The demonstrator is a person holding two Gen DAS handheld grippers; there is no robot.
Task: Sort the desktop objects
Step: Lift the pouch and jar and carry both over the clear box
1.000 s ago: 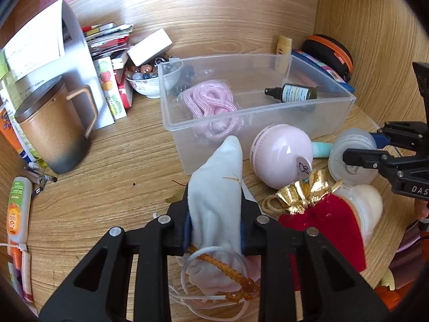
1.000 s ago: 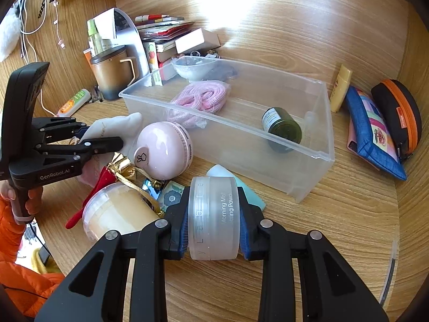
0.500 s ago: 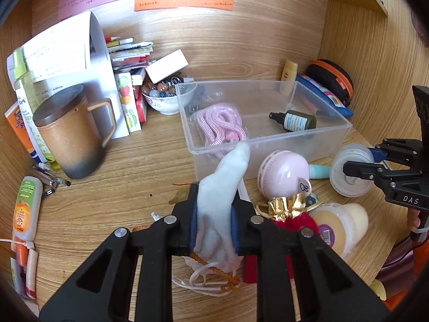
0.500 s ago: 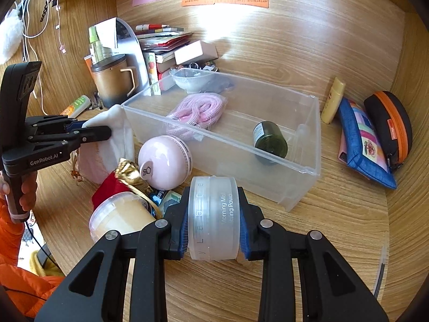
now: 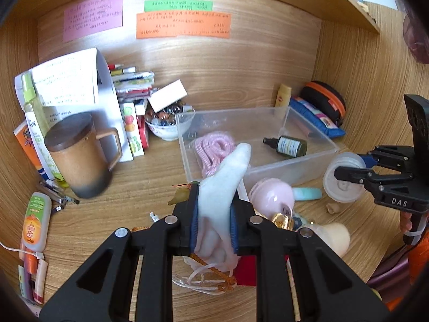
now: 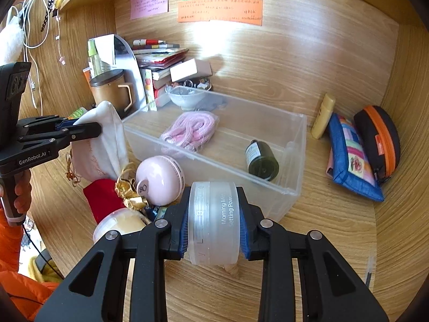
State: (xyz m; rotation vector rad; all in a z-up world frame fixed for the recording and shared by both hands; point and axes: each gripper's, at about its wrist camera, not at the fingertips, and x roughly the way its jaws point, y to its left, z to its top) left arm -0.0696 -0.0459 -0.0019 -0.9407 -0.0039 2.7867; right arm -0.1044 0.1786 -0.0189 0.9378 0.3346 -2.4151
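Clear bin (image 6: 292, 161) holds pink cord (image 6: 189, 128) and dark bottle (image 6: 261, 159); hand-held grippers clamp white pouch (image 5: 222, 185) and jar (image 6: 213, 222).

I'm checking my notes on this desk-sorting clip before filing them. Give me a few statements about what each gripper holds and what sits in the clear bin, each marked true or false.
1. The left gripper is shut on a white cloth pouch. True.
2. The right gripper holds the pink round case. False: its jaws clamp a clear powder jar; the pink round case lies on the desk.
3. The clear bin holds a pink cord and a dark green bottle. True.
4. The green bottle stands upright. False: it lies on its side.
5. The brown mug sits inside the bin. False: it stands on the desk outside it.
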